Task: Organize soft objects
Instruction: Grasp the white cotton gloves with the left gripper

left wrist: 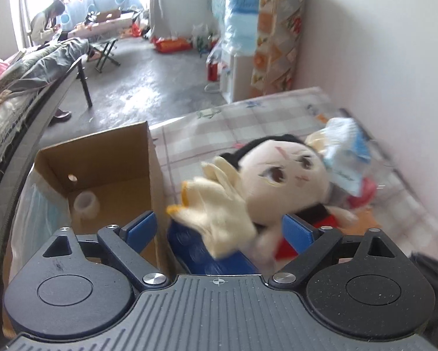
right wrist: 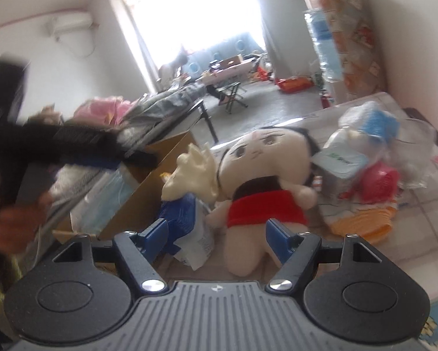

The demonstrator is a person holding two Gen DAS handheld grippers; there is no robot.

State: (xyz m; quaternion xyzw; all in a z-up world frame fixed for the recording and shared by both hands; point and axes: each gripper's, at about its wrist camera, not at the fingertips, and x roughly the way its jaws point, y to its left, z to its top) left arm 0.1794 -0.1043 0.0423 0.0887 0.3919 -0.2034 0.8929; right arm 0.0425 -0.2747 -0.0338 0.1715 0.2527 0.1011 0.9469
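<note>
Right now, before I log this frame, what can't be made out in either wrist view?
- Left wrist view: most of the cardboard box floor is hidden behind its near wall and the left gripper.
- Left wrist view: the blue-and-white packet behind the plush doll is motion-blurred; its print is unreadable.
- Right wrist view: the dark object at left is smeared by blur.
- Right wrist view: the blue item under the cream glove is mostly covered.

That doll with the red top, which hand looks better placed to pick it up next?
Probably the right. The right gripper is open with the doll low between its fingers. The left gripper is open too, but a cream glove lies in front of the doll.
</note>
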